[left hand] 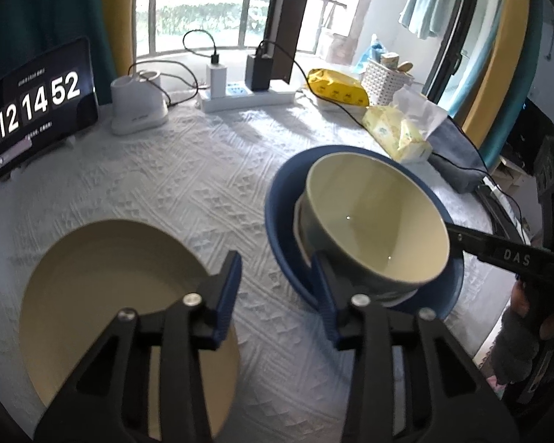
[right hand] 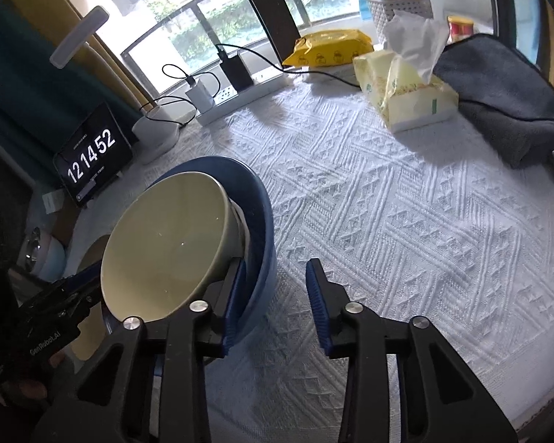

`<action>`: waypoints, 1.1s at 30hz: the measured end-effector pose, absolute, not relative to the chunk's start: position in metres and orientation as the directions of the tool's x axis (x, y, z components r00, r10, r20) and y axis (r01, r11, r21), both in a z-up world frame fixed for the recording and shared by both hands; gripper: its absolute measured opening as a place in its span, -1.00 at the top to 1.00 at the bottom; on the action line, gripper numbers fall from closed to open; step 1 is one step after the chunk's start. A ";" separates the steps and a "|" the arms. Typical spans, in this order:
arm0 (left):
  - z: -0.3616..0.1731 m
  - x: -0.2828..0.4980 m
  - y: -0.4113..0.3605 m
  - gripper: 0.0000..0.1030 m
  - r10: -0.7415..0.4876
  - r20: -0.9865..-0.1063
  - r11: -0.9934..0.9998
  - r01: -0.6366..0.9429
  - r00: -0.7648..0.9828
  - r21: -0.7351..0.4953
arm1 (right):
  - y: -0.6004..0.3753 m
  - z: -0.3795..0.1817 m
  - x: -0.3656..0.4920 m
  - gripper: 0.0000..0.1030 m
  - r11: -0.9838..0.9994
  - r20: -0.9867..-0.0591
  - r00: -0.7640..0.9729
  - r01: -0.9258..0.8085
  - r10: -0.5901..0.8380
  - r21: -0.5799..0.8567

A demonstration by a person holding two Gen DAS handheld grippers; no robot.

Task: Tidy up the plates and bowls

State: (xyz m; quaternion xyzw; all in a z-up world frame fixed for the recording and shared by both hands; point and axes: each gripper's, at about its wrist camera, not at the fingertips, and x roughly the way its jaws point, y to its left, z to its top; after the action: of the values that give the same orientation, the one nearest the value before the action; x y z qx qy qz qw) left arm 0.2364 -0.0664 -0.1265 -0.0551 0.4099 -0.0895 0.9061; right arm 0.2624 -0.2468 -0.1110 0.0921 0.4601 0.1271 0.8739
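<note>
A cream-lined grey bowl (left hand: 376, 221) sits tilted on a smaller white dish inside a blue plate (left hand: 280, 221) on the white tablecloth. A beige plate (left hand: 103, 277) lies to its left. My left gripper (left hand: 277, 288) is open over the cloth between the two plates, its right finger by the bowl's near side. In the right wrist view the bowl (right hand: 166, 243) and blue plate (right hand: 258, 217) sit at left. My right gripper (right hand: 277, 302) is open, its left finger (right hand: 234, 306) at the blue plate's rim. The right gripper shows in the left view (left hand: 461, 238) beside the bowl.
A tablet clock (left hand: 37, 107), a white charger stand (left hand: 136, 107) and a power strip (left hand: 247, 96) line the back. A yellow wipes pack (left hand: 336, 86), tissue pack (right hand: 406, 92), white basket (left hand: 386, 77) and grey pouch (right hand: 506, 92) sit at back right.
</note>
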 end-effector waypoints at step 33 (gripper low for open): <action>-0.125 0.226 -0.077 0.60 -0.196 -0.702 0.981 0.136 0.684 -0.141 | -0.233 -0.104 0.251 0.69 0.969 -0.753 0.610 -0.132 0.246 0.209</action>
State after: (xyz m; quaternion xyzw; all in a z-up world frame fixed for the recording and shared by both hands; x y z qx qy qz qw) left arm 0.2261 -0.0771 -0.1248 -0.0386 0.3867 -0.0907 0.9169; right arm 0.2512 -0.2334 -0.1040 0.0665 0.4289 0.1054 0.8947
